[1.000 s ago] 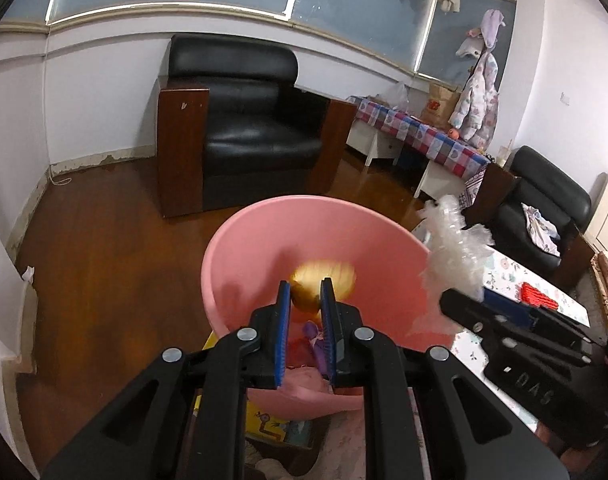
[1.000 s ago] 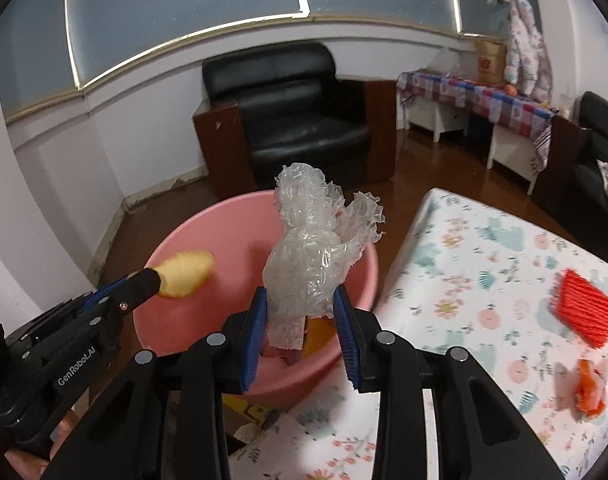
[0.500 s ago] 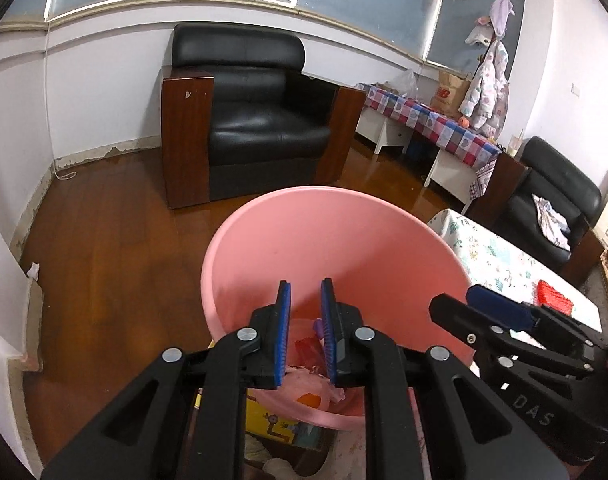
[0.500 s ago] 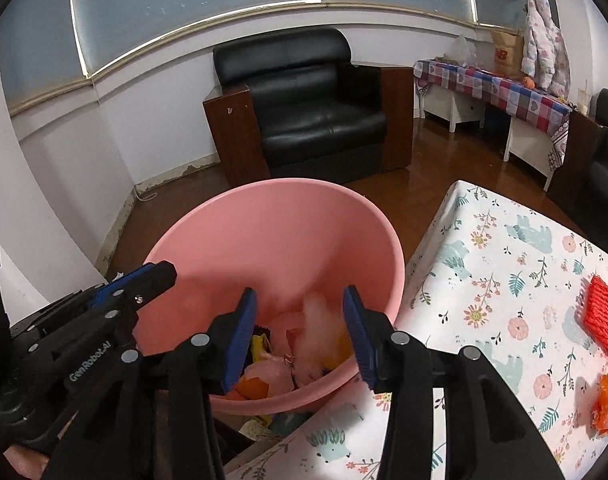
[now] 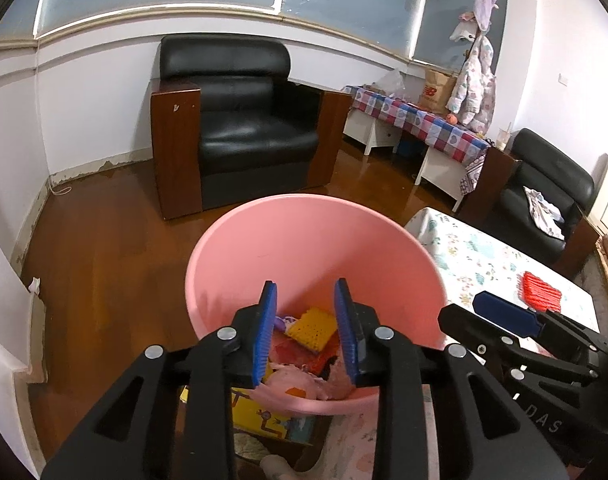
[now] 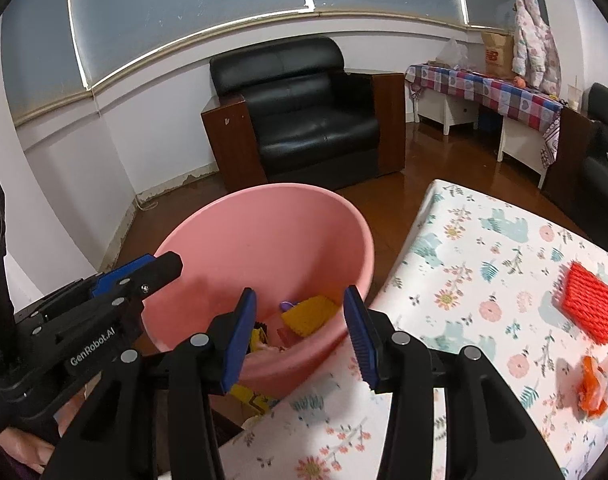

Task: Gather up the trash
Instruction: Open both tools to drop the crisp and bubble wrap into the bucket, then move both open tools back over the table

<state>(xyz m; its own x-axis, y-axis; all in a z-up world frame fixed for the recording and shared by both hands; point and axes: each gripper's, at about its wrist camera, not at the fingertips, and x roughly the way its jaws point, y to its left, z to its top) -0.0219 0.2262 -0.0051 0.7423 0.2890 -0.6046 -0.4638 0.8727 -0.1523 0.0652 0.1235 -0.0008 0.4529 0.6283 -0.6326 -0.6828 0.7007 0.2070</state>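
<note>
A pink basin (image 5: 312, 240) (image 6: 264, 240) stands beside the table and holds several scraps, among them a yellow foam net (image 5: 312, 330) (image 6: 308, 314). My left gripper (image 5: 306, 334) hangs over the basin's near rim, its jaws opening with nothing between them. My right gripper (image 6: 300, 334) is open and empty over the basin's right rim and the table corner. A red foam net (image 6: 588, 304) (image 5: 542, 292) and an orange wrapper (image 6: 594, 388) lie on the floral tablecloth (image 6: 464, 280).
A black armchair (image 5: 244, 136) stands behind the basin on the wooden floor. A checked-cloth bench (image 5: 420, 124) and a second black armchair (image 5: 544, 204) are at the right. A yellow picture box (image 5: 264, 412) lies under the basin's near edge.
The yellow piece left the left gripper and the clear plastic left the right gripper; both dropped into the basin. Both grippers' jaws widened, and the right one shifted right toward the table.
</note>
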